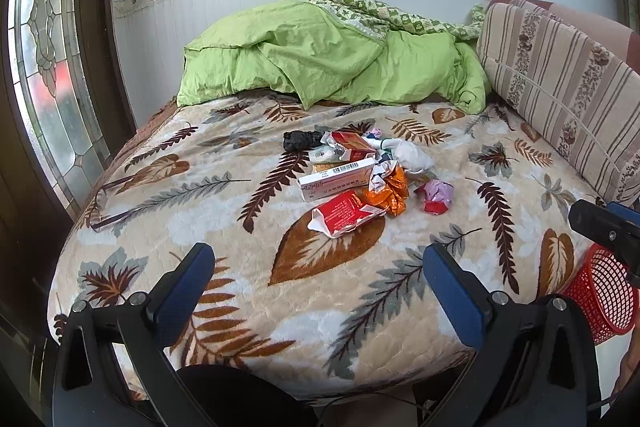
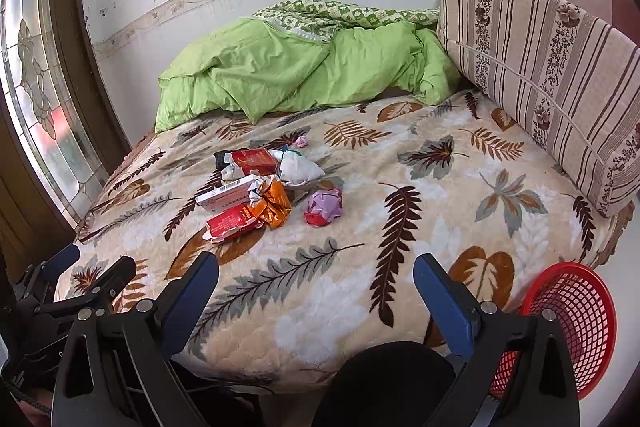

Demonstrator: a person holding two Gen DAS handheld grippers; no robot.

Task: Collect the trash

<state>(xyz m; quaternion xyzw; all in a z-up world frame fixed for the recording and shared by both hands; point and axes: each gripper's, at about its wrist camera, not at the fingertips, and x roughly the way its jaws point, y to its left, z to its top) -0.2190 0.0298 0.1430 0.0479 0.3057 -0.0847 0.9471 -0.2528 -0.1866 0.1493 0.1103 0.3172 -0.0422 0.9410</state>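
Trash pile (image 1: pixel 352 179) of crumpled wrappers and red and white cartons on a leaf-patterned bed (image 1: pixel 248 307); red mesh basket (image 2: pixel 568 323) at its edge; left gripper (image 1: pixel 318 287) and right gripper (image 2: pixel 316 299) wide open, empty.

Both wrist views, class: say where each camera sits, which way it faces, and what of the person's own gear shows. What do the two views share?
Left wrist: on the left gripper at the bed's near edge, facing the trash pile; its open blue fingers show, and the right gripper at far right.
Right wrist: on the right gripper, facing the same way; its open fingers show, the left gripper at lower left.
Shared: the pile, the green duvet, the red basket, the striped cushion.
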